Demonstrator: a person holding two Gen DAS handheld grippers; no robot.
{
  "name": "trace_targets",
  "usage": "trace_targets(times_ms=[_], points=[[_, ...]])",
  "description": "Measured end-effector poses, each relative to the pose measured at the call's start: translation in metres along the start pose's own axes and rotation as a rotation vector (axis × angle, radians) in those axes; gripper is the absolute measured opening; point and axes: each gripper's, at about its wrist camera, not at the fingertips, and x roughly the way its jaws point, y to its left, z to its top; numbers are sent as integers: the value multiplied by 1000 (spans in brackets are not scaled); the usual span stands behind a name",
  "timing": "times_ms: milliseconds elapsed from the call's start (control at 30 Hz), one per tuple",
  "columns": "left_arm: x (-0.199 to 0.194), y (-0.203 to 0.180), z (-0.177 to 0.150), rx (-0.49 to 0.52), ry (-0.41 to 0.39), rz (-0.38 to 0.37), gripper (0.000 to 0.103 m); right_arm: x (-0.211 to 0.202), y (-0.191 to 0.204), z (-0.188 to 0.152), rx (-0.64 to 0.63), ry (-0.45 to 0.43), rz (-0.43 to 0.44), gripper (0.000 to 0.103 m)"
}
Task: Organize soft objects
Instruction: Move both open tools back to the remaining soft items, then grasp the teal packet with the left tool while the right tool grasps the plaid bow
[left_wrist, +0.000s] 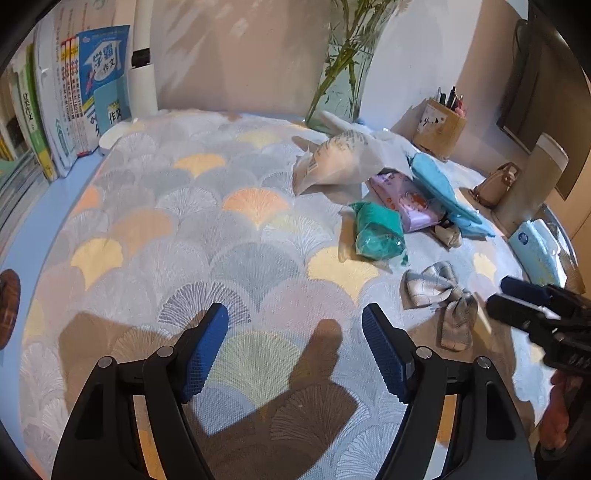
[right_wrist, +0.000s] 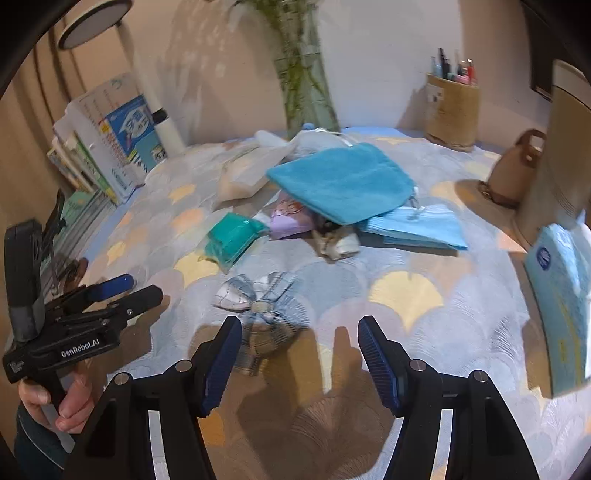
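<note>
A pile of soft things lies on a fan-patterned cloth (left_wrist: 207, 236): a beige printed bag (left_wrist: 340, 158), a teal pouch (right_wrist: 347, 184), a green packet (left_wrist: 376, 232), a purple tissue pack (left_wrist: 406, 199), light blue masks (right_wrist: 417, 229) and a plaid bow (right_wrist: 258, 295). My left gripper (left_wrist: 295, 347) stands open over bare cloth, left of the plaid bow (left_wrist: 439, 299). My right gripper (right_wrist: 299, 354) is open too, with the bow just beyond its left fingertip. Neither holds anything. Each gripper shows at the edge of the other's view.
Books (left_wrist: 66, 110) stand at the back left beside a white lamp base (left_wrist: 142, 66). A glass vase (right_wrist: 306, 81) with green stems, a pen holder (right_wrist: 450, 107), a small brown bag (right_wrist: 517, 173), a tall beige cylinder (right_wrist: 561, 155) and a blue tissue pack (right_wrist: 557, 299) line the back and right.
</note>
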Motion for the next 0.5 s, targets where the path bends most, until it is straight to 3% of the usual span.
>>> trace_targets(times_ms=[267, 367, 500], points=[[-5, -34, 29, 88, -22, -32, 74, 28, 12, 5, -37, 43, 35, 64], [13, -47, 39, 118, -13, -44, 74, 37, 15, 2, -48, 24, 79, 64], [42, -57, 46, 133, 22, -72, 74, 39, 24, -1, -100, 11, 60, 64]])
